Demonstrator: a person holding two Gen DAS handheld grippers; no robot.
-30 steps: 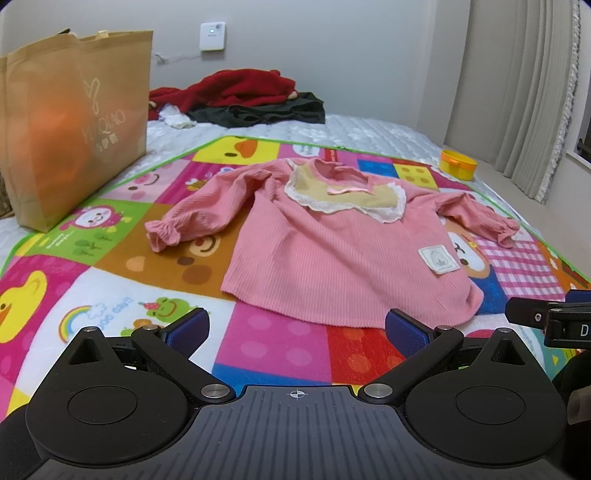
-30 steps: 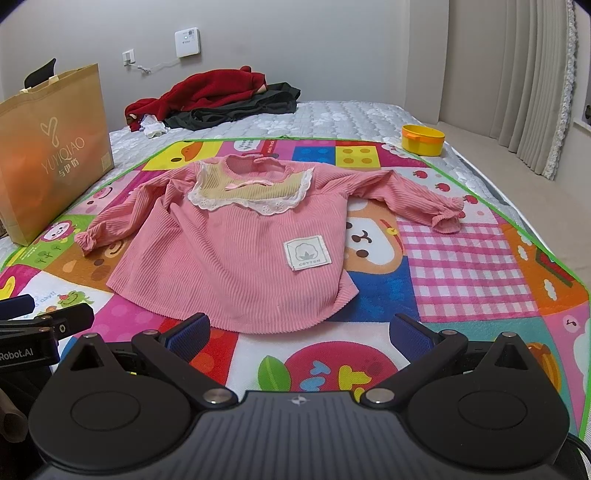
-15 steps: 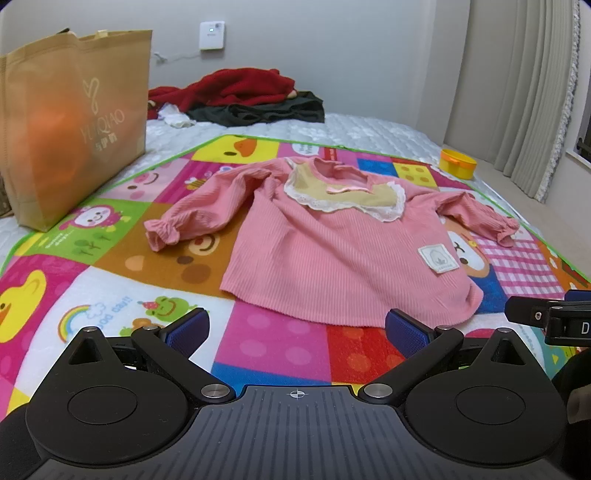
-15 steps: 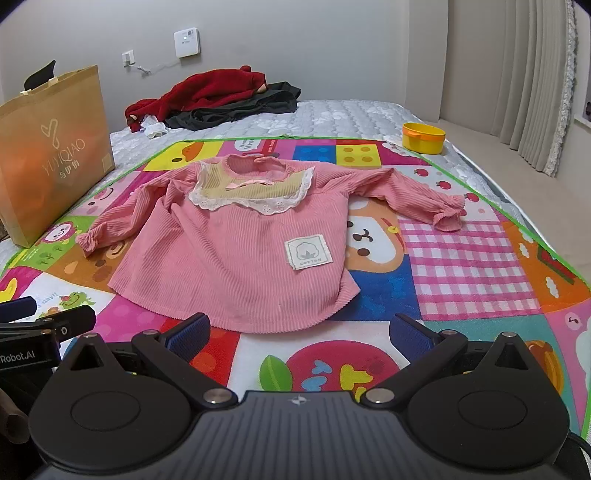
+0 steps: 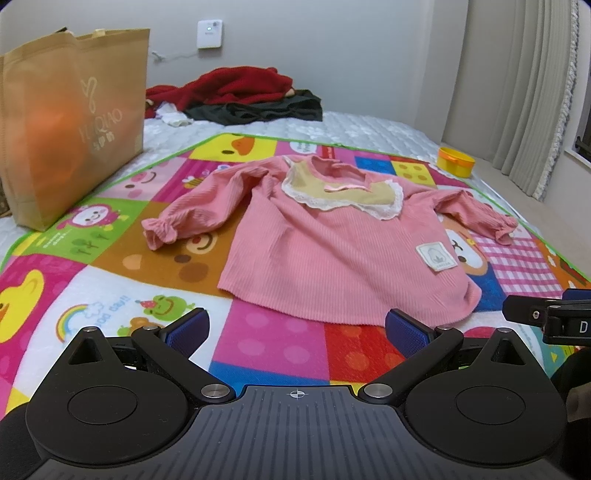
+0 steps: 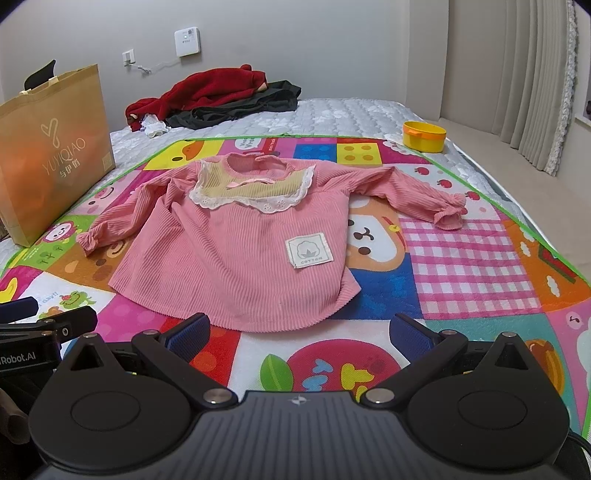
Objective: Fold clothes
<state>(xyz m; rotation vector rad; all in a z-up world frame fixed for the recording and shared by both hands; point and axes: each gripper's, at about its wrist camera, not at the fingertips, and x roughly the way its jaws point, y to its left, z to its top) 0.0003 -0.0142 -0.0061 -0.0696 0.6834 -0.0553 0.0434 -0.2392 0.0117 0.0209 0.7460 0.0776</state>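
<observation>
Left tongs [image 5: 295,330] and right tongs [image 6: 299,332] spread wide and empty, side by side just short of the hem of a pink top [image 6: 236,251] lying flat, front up, sleeves out, on a patchwork play mat [image 6: 469,266]. Left of the top, an upright brown bag [image 6: 51,147], contents hidden; right and beyond it, a yellow bowl [image 6: 424,136], inside unseen. Farther past the top, a red and dark clothes heap [image 6: 218,96] on the bed [image 6: 351,114], near the wall.

Brown paper bag [image 6: 48,147], yellow bowl [image 6: 424,136], wall thermostat [image 6: 187,36], cartoon play mat [image 6: 469,258], curtain [image 6: 517,74].
</observation>
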